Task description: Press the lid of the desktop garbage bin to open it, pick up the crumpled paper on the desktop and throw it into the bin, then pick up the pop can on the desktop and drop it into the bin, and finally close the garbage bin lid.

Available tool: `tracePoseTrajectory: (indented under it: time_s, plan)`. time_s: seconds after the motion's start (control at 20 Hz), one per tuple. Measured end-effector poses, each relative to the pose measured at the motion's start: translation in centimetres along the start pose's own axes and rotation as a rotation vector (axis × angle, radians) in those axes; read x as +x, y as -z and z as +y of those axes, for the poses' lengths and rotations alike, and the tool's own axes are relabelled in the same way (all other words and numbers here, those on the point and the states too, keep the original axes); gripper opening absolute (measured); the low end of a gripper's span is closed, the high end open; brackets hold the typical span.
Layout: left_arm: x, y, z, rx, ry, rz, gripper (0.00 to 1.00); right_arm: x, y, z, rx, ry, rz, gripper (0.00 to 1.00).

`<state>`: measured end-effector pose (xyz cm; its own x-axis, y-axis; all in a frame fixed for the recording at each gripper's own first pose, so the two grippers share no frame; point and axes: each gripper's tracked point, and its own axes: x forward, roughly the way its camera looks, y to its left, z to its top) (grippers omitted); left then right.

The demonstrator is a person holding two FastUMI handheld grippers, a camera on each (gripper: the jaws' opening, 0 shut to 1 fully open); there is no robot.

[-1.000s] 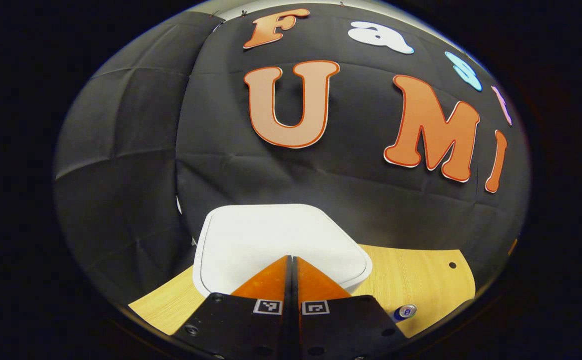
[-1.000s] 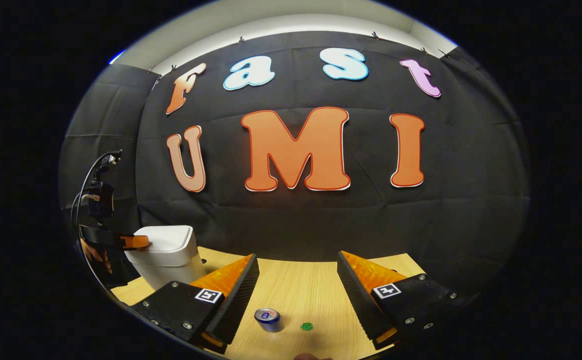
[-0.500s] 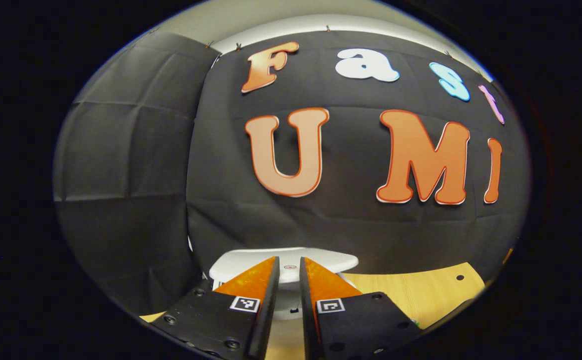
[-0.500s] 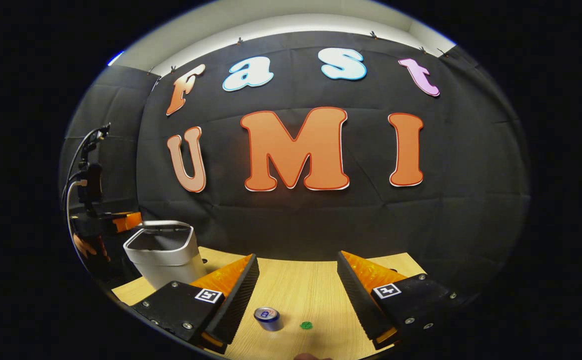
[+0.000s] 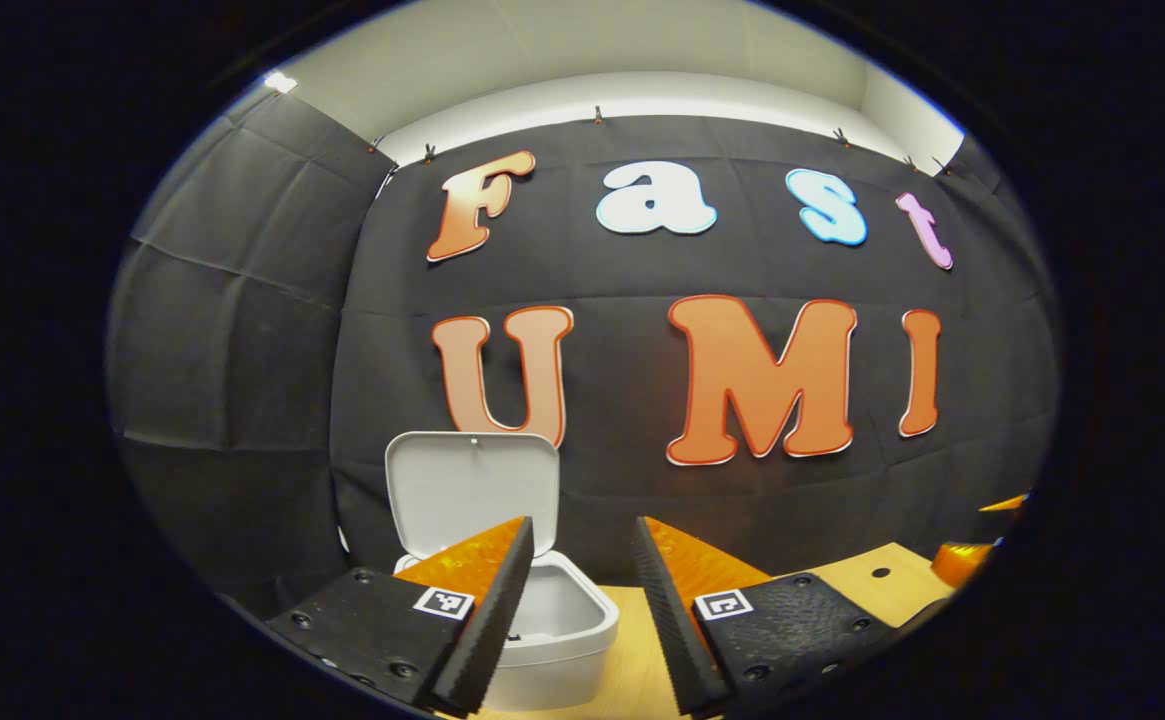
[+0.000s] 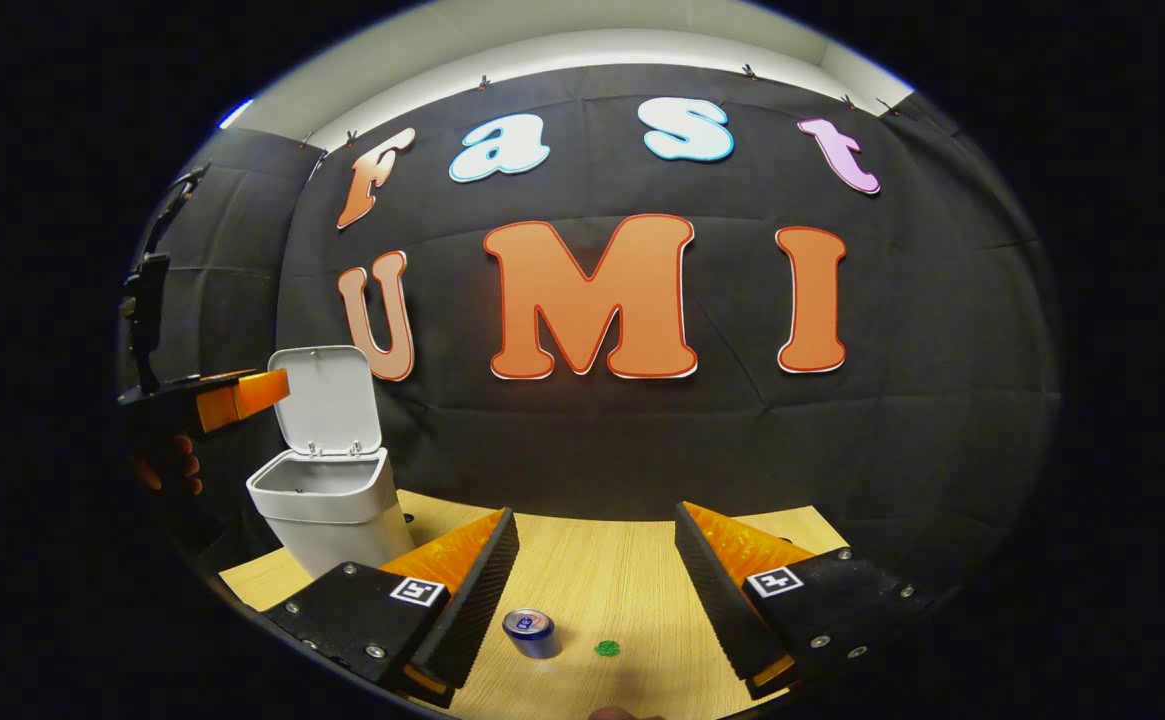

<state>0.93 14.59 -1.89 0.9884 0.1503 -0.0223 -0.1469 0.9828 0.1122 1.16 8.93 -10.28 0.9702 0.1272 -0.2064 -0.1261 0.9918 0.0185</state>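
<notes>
Right gripper view: pop can [image 6: 530,632] upright.

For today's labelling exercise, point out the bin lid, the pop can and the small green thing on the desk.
bin lid [image 6: 327,400], right gripper view, on its raised inner face.
pop can [image 6: 530,632], right gripper view, on its top end.
small green thing [image 6: 607,648], right gripper view, on its middle, right of the can.

Dim, sharp; perhaps overhead lighting
</notes>
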Motion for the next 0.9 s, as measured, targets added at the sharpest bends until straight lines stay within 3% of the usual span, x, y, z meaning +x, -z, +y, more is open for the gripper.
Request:
tracePoseTrajectory:
  time_s: [0.05,0.2,0.5,0.9]
  plan:
    - [-0.4,0.2,-1.1,-0.012,0.028,-0.002,0.79,0.1,0.2,-0.1,-0.002,0.0,0.002,0.93]
    - [-1.6,0.7,-2.9,-0.056,0.082,-0.002,0.94,0.3,1.7,-0.5,-0.025,0.008,0.028,0.94]
    - [-3.9,-0.5,-4.9,-0.035,0.104,-0.013,0.94,1.0,5.7,-0.5,-0.035,-0.024,0.067,0.94]
    - [-6.5,-3.3,-6.3,0.01,0.105,-0.062,0.94,3.7,17.1,-2.2,-0.012,-0.02,0.289,0.94]
